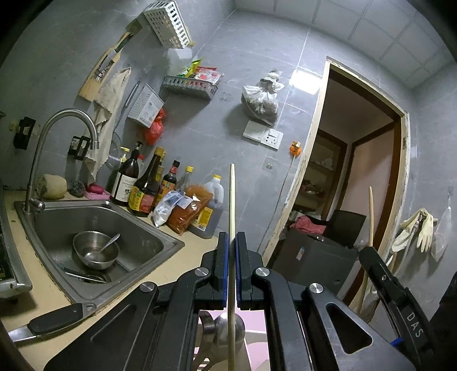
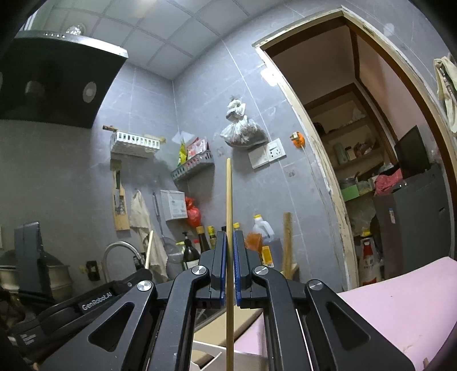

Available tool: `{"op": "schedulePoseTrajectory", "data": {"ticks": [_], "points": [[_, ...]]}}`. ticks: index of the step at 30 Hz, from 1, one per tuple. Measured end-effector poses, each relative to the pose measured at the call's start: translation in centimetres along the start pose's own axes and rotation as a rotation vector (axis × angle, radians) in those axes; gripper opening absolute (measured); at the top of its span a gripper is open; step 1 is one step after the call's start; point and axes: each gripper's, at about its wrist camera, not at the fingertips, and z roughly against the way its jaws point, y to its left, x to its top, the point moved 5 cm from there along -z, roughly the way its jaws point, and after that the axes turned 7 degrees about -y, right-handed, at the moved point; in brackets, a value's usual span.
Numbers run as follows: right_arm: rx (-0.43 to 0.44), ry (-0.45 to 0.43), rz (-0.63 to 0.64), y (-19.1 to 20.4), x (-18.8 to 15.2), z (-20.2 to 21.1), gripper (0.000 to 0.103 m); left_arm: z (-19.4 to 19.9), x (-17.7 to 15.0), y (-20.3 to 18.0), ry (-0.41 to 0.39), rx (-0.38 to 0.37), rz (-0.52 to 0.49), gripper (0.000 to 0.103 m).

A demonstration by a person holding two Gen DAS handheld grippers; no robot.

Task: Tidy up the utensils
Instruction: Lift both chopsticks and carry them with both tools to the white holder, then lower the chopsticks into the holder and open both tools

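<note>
My left gripper [image 1: 231,237] is shut on a pale wooden chopstick [image 1: 232,205] that stands upright between the blue pads and runs down past a metal ladle bowl [image 1: 228,328] below. My right gripper [image 2: 230,235] is shut on a second chopstick [image 2: 228,199], also upright. The right gripper also shows at the right edge of the left wrist view [image 1: 368,254] with its chopstick [image 1: 370,214]. The left gripper and its chopstick [image 2: 149,248] show at lower left in the right wrist view. A white utensil holder [image 2: 211,356] sits below the right gripper.
A steel sink [image 1: 160,237] holds a bowl with a spoon [image 1: 95,252]. A black-handled knife [image 1: 54,319] lies on the counter's front. Bottles and bags [image 1: 171,194] crowd the corner. A white wall basket [image 1: 168,22] and grey rack [image 1: 188,85] hang above. A pink surface [image 2: 400,299] lies right.
</note>
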Motion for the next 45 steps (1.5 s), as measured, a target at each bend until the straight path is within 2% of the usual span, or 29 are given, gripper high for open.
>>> {"op": "schedulePoseTrajectory", "data": {"ticks": [9,14,19,22,27,31,32,36,38,42,45], "points": [[-0.015,0.065,0.093,0.8,-0.7,0.5,0.003,0.0,-0.8,-0.8,0.042,-0.029,-0.041,0.002],[-0.018,0.125,0.169,0.9,-0.9,1.1,0.003,0.4,-2.0,-1.4,0.126,-0.064,-0.098,0.002],[-0.018,0.179,0.19,0.4,-1.2,1.8,0.004,0.6,-3.5,-1.9,0.221,-0.079,-0.148,0.002],[-0.015,0.202,0.192,0.2,-1.1,2.1,0.005,1.3,-3.8,-2.0,0.252,-0.098,-0.136,0.003],[-0.003,0.202,0.18,0.2,-0.2,3.0,0.008,2.4,-3.3,-2.6,0.262,-0.111,-0.113,0.004],[-0.005,0.19,0.173,0.2,1.0,4.1,0.021,3.2,-2.7,-3.8,0.259,-0.122,-0.135,0.023],[-0.011,0.186,0.172,0.1,1.5,4.4,0.021,3.3,-2.6,-4.1,0.258,-0.121,-0.136,0.026],[-0.036,0.182,0.173,-0.6,3.0,5.3,0.026,3.6,-2.5,-4.7,0.267,-0.113,-0.13,0.029],[-0.055,0.171,0.177,-1.1,4.1,6.1,0.034,4.1,-2.2,-5.4,0.259,-0.123,-0.11,0.04],[-0.099,0.146,0.19,-2.4,6.0,7.9,0.048,5.1,-1.5,-7.5,0.229,-0.144,-0.101,0.054],[-0.144,0.131,0.204,-3.7,7.6,9.5,0.057,5.5,-1.1,-9.3,0.216,-0.162,-0.096,0.069]]}}
